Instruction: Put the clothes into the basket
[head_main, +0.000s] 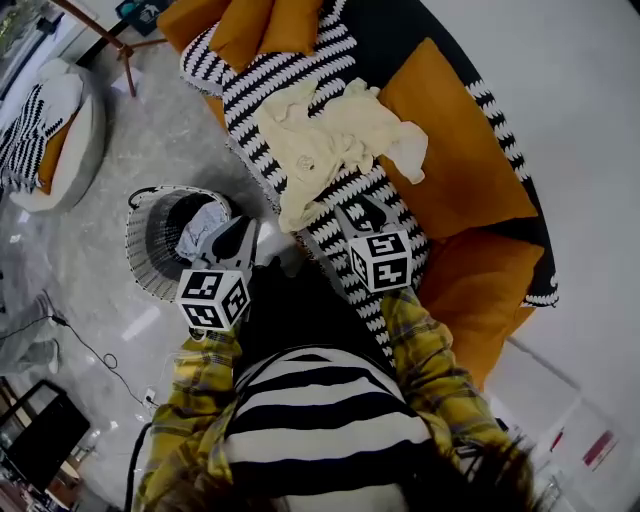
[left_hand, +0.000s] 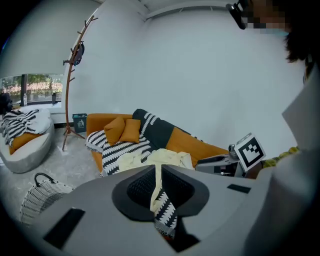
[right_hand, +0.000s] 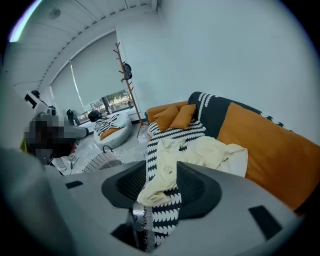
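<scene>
A heap of cream clothes (head_main: 330, 140) lies on the striped throw of the sofa (head_main: 455, 170); one end hangs over the seat's front edge. On the floor to the sofa's left stands the wire basket (head_main: 140, 255), with a pale garment (head_main: 203, 222) inside. My left gripper (head_main: 243, 228) hovers at the basket's right rim, its jaws a narrow slit apart and empty (left_hand: 158, 166). My right gripper (head_main: 352, 212) is over the sofa's front edge, just below the cream heap, open with nothing between its jaws (right_hand: 161, 165). The clothes (right_hand: 205, 150) show beyond them.
Orange cushions (head_main: 265, 25) lie at the sofa's far end. A round floor cushion (head_main: 60, 130) with striped fabric sits at the far left, and a wooden coat stand (left_hand: 75, 75) rises beside the sofa. Cables (head_main: 95, 355) trail over the floor near my feet.
</scene>
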